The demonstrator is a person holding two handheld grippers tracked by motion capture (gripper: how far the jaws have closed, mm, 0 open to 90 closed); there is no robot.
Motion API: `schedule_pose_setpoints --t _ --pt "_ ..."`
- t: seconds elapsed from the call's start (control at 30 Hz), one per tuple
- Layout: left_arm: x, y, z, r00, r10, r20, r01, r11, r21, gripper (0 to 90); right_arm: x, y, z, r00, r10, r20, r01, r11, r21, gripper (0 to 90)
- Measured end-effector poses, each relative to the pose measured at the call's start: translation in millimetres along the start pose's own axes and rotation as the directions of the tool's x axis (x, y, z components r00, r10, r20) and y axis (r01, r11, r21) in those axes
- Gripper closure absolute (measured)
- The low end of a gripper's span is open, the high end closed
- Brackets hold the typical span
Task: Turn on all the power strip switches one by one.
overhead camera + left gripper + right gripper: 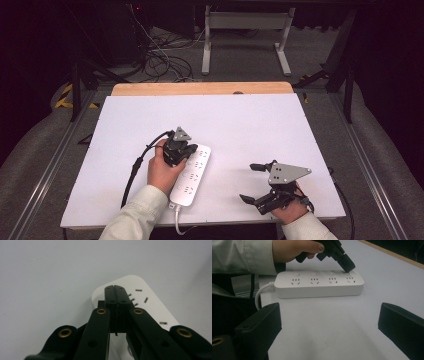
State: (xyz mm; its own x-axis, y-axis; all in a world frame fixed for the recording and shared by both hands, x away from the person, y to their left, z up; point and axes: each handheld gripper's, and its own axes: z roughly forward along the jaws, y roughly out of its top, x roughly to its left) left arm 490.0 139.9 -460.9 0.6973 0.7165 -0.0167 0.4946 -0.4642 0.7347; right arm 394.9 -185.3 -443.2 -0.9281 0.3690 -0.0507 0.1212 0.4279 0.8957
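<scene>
- One white power strip (191, 175) lies flat on the white table (250, 125), toward our near left, its cord leaving the near end over the table edge. In the right gripper view we count four socket groups along it, each with a round button (313, 273) beside it.
- One left gripper (181, 148), jaws pressed together with nothing between them. We hold it tipped down, and its joined tips rest on the far end of the strip, where the fourth button would sit; the tips cover that spot, so we cannot tell whether the button is pushed in.
- One right gripper (252, 182), jaws spread wide apart and empty, held near the table's near right edge, well apart from the strip.
- Step in hand, as we judge it: pressing the end switch with the closed jaws.
- To do it well: we keep the jaws together so they act as one blunt finger; we centre them on the button rather than on the neighbouring socket slots (132, 299); we push straight down, not sideways, since a slanted push may slide the light strip across the smooth table.
- If the strip creeps, we can steady its near end with the idle gripper.
</scene>
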Motion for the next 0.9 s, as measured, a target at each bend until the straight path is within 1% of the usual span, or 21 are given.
schedule_pose_setpoints --t 0.07,0.17,0.23,0.33,0.57,0.67,0.77,0.83,0.9 --pt "-0.5 -0.2 0.2 1.0000 0.005 -0.008 -0.005 1.0000 -0.003 90.0 -0.1 -0.1 0.0 1.0000 0.002 0.001 -0.002 1.000 0.000 4.9" --pt "-1.7 -1.1 0.5 0.9995 0.027 -0.016 -0.027 0.9996 -0.009 89.9 0.0 -0.1 0.1 1.0000 0.002 0.001 -0.002 1.000 0.000 5.0" --pt "-3.1 -1.5 0.8 0.9994 0.028 -0.022 -0.028 0.9995 -0.012 89.9 0.0 -0.2 0.0 1.0000 0.003 0.001 -0.003 1.000 -0.001 4.9" --pt "-5.1 -1.4 0.7 0.9979 0.051 -0.039 -0.052 0.9987 -0.004 90.0 -0.2 -0.3 0.1 1.0000 0.003 0.001 -0.003 1.000 0.002 5.0" --pt "-4.2 -2.3 1.4 0.9987 0.039 -0.034 -0.039 0.9992 -0.006 90.0 -0.1 -0.4 0.0 1.0000 0.004 0.002 -0.004 1.000 0.001 5.0" --pt "-2.4 -2.3 1.6 0.9992 0.032 -0.022 -0.033 0.9995 -0.004 90.0 -0.1 -0.5 0.1 1.0000 0.005 0.000 -0.005 1.000 0.001 5.0" --pt "-3.7 -2.3 2.0 0.9988 0.037 -0.032 -0.037 0.9993 -0.001 90.0 0.1 -0.5 0.2 1.0000 0.006 0.002 -0.006 1.000 0.002 4.9" --pt "-3.6 -2.2 2.1 0.9988 0.037 -0.031 -0.037 0.9993 0.001 90.0 0.1 -0.5 0.3 1.0000 0.006 0.002 -0.006 1.000 0.003 5.0" --pt "-3.1 -2.4 2.2 0.9992 0.027 -0.028 -0.027 0.9996 -0.001 90.0 0.3 -0.5 0.4 1.0000 0.006 0.002 -0.006 1.000 0.003 4.9"
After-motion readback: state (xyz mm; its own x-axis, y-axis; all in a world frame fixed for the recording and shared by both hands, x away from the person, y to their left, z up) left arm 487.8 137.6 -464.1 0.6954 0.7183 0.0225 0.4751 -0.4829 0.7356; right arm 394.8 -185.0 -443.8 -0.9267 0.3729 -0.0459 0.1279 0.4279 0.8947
